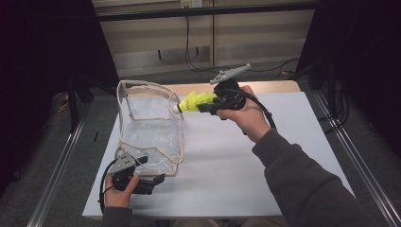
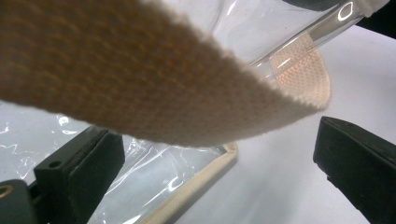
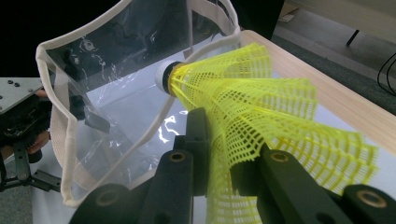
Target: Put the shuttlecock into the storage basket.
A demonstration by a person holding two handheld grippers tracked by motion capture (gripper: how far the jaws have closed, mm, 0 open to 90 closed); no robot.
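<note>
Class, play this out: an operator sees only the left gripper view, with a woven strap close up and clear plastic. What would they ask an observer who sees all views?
Operator: What is this strap part of?
Observer: A clear bag with cream trim, standing open on the table.
Operator: What is the right gripper doing?
Observer: The right gripper is shut on a yellow shuttlecock.
Operator: Where is it?
Observer: Its white tip is at the bag's rim.

Black fingers [image 3: 219,154] clamped on yellow shuttlecock [image 3: 261,116], cork tip at clear bag [image 3: 102,93] rim
</note>
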